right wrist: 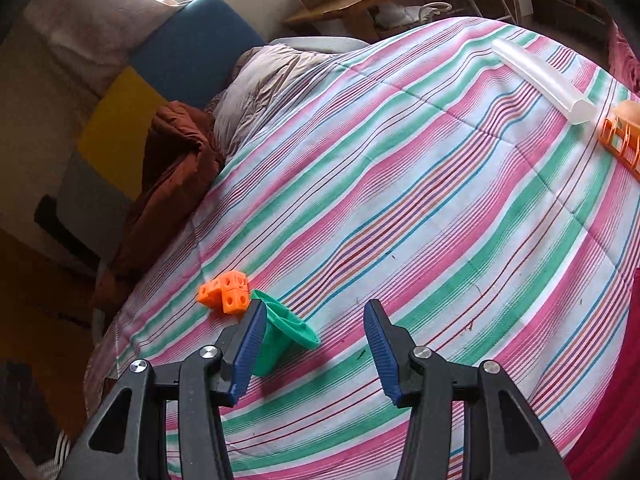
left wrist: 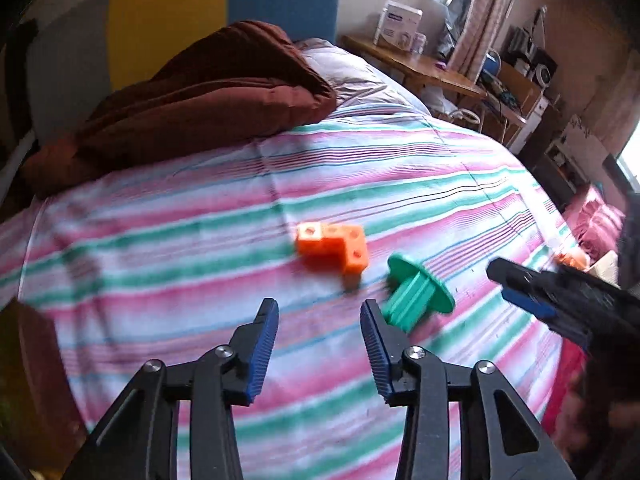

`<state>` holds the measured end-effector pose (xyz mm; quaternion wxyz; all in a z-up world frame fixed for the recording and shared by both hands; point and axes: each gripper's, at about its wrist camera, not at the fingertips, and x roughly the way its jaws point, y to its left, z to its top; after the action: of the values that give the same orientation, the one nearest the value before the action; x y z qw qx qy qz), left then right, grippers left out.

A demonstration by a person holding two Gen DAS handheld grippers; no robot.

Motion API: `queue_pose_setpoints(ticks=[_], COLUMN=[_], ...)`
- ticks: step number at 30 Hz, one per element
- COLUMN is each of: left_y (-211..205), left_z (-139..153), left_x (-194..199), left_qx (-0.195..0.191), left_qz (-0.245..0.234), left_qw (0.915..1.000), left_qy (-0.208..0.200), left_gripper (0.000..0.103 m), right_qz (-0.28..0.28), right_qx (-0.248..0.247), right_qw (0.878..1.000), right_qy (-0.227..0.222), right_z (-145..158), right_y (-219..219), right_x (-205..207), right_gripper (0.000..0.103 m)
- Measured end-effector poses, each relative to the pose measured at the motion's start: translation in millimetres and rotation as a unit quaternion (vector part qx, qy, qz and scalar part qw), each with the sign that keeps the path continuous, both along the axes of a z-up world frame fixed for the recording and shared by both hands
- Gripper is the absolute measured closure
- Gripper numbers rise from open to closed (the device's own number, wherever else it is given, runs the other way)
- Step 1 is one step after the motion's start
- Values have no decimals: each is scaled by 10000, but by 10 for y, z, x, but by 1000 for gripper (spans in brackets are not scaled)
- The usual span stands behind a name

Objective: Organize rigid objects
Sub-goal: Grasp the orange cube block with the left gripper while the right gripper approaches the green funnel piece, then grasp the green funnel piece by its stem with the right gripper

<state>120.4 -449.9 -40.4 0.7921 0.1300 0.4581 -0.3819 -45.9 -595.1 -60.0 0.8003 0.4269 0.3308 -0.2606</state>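
Left wrist view: both grippers empty over two grouped toys

Left wrist view, lower centre: left gripper (left wrist: 319, 312) hovering with fingers spread wide, nothing between them, aimed toward the gap below the orange cube piece (left wrist: 334, 249). Just right of it, green flanged spool (left wrist: 416, 294) lying tipped on its side on the striped bedspread (left wrist: 200, 240), near the orange piece but apart. Right edge of the same frame: right gripper (left wrist: 504, 280) reaching in low beside the spool.

Right wrist view, lower left: spool (right wrist: 288, 330) partly hidden behind the left-hand blue pad (right wrist: 248, 354), outside the gap; fingers spread, gripping nothing. Upper right: clear tube (right wrist: 540, 80) and orange lattice piece (right wrist: 622, 140) touching or nearly so, well apart from the other pair, probably awaiting gathering.

Judged: sorting barely begun; spool likely next, flange awkward on soft bedding.
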Motion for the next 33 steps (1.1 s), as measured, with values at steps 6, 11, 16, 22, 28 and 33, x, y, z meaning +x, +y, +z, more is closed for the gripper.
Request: queue_pose_setpoints(ticks=[6, 11, 16, 22, 28, 33], left_y=[-457, -687, -768, -314, 312, 714], left_z=[-250, -418, -540, -472, -479, -395], left_x=[91, 153, 187, 32, -371, -772], left_qx=[338, 443, 429, 197, 258, 157], left_qz=[-188, -228, -270, -216, -104, -202], left_qw=[9992, 9988, 9987, 9996, 9994, 9987], left_qy=[-49, 3, -34, -43, -215, -450], left_gripper=[70, 70, 84, 84, 84, 84], right_qz=[38, 3, 55, 303, 742, 1388], right_qx=[136, 200, 189, 56, 210, 718], right_qw=[9997, 9994, 9994, 9993, 9969, 9876], right_qy=[-174, -270, -280, -227, -160, -174], right_z=[12, 16, 15, 21, -47, -183], right_y=[-7, -27, -19, 53, 149, 297], right_x=[-9, -28, -14, 55, 179, 366], right_gripper=[52, 52, 52, 52, 52, 52])
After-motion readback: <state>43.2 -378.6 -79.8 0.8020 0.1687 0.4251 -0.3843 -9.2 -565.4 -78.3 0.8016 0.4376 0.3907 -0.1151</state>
